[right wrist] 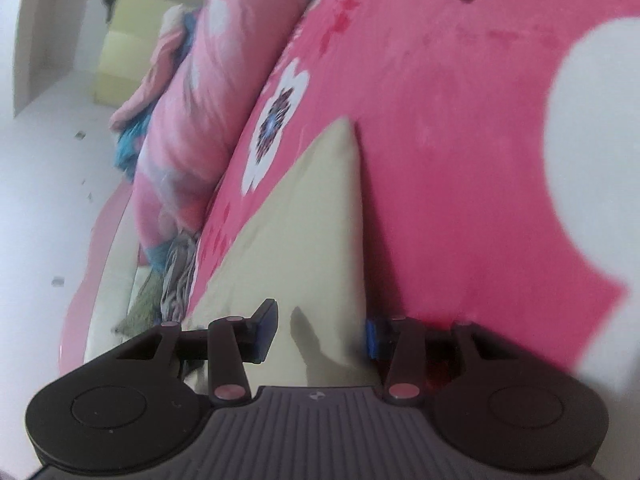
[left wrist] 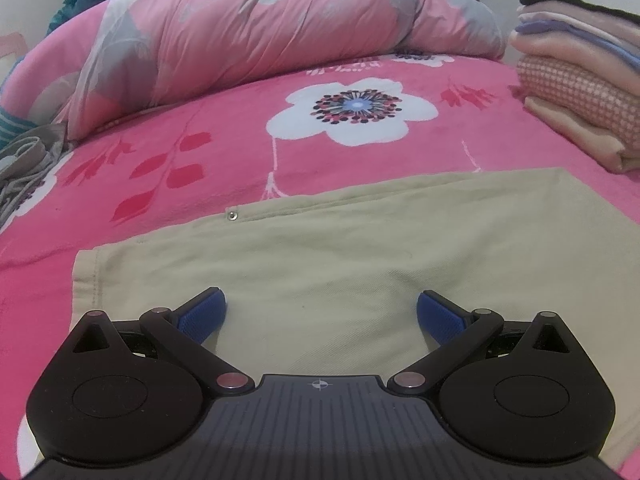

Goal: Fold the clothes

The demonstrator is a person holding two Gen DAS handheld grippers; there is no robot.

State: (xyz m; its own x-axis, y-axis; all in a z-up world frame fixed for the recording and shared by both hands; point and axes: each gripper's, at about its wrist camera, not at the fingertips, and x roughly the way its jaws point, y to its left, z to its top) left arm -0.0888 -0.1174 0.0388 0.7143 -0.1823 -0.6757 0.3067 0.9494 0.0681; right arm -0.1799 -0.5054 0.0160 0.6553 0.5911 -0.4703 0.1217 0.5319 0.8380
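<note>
In the left wrist view, a beige garment [left wrist: 320, 264], already folded into a flat rectangle, is seen lying on the pink floral bed [left wrist: 224, 128] in front of a rolled quilt [left wrist: 248, 36], with a stack of folded clothes [left wrist: 580, 80] well apart at the right. Its long axis is laid across the picture, left to right, with the stitched hem at the left end. The left gripper [left wrist: 320, 316] is held wide open over the near edge, nothing between its pads.

In the right wrist view, the garment [right wrist: 304, 232] is seen as a wedge running away from the camera to a corner. The right gripper [right wrist: 320, 332] is set partly open astride the near end; whether the cloth is pinched cannot be told through the blur. For a clean fold, both near corners are best taken evenly and carried straight over along the short axis, edges kept aligned.
</note>
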